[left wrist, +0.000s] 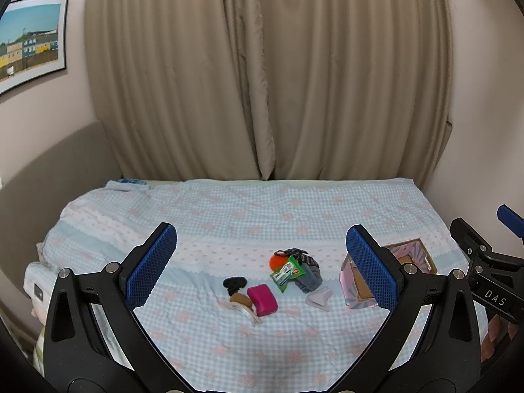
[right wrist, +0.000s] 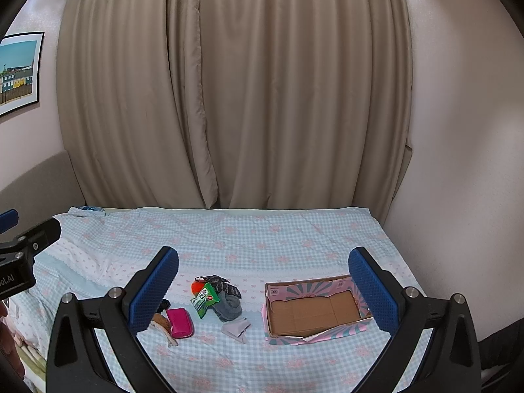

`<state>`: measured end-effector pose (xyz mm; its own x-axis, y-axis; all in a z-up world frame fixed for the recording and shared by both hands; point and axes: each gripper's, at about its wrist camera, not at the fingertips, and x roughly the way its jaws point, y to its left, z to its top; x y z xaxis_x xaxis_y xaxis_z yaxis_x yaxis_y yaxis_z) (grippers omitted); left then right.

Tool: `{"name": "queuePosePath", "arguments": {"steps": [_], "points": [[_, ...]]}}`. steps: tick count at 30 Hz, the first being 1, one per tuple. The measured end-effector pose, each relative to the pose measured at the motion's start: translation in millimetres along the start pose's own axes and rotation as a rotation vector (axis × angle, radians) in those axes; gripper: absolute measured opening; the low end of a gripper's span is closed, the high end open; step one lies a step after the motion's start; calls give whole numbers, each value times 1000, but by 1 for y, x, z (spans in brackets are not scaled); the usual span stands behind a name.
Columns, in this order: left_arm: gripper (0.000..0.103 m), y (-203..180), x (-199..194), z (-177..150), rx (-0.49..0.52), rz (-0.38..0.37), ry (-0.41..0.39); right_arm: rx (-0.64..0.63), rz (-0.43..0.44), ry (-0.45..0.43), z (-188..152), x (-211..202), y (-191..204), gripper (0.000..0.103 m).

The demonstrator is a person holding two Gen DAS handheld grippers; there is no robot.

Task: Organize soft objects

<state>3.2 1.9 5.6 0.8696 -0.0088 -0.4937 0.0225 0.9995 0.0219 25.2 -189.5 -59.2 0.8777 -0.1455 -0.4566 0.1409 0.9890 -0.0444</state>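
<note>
Closest in, both pairs of tongs hang over the near edge of the bed, the left gripper and the right gripper each spread wide with nothing between their blue textured pads. Behind everything, floor-length beige curtains fill the back wall, with a framed photo of coloured houses to the left on the pale wall. The bed's blue-and-white gingham quilt with pink flowers covers the whole surface. On it, to the right, sits an open shallow cardboard box with a pink and teal sunburst print; the right view shows its bare brown floor, while the left view hides much of it behind a finger. Left of the box lies the cluster of soft things: a grey rolled sock, a magenta pouch, a green packet, a pale folded cloth, an orange ball, a black scrunchie and a brown hair clip.
</note>
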Motion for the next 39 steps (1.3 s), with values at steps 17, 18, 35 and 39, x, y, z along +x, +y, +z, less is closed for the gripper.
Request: {"name": "queuePosePath", "arguments": {"steps": [17, 18, 35, 39], "points": [[103, 33, 19, -14, -113, 67, 56, -41, 80, 51, -2, 18, 2, 103], [103, 38, 23, -19, -122, 74, 66, -44, 106, 65, -6, 24, 4, 103], [101, 126, 251, -150, -145, -154, 458, -37, 313, 320, -113, 193, 103, 103], [95, 137, 316, -182, -140, -226, 545, -27, 342, 390, -147, 243, 126, 103]]}}
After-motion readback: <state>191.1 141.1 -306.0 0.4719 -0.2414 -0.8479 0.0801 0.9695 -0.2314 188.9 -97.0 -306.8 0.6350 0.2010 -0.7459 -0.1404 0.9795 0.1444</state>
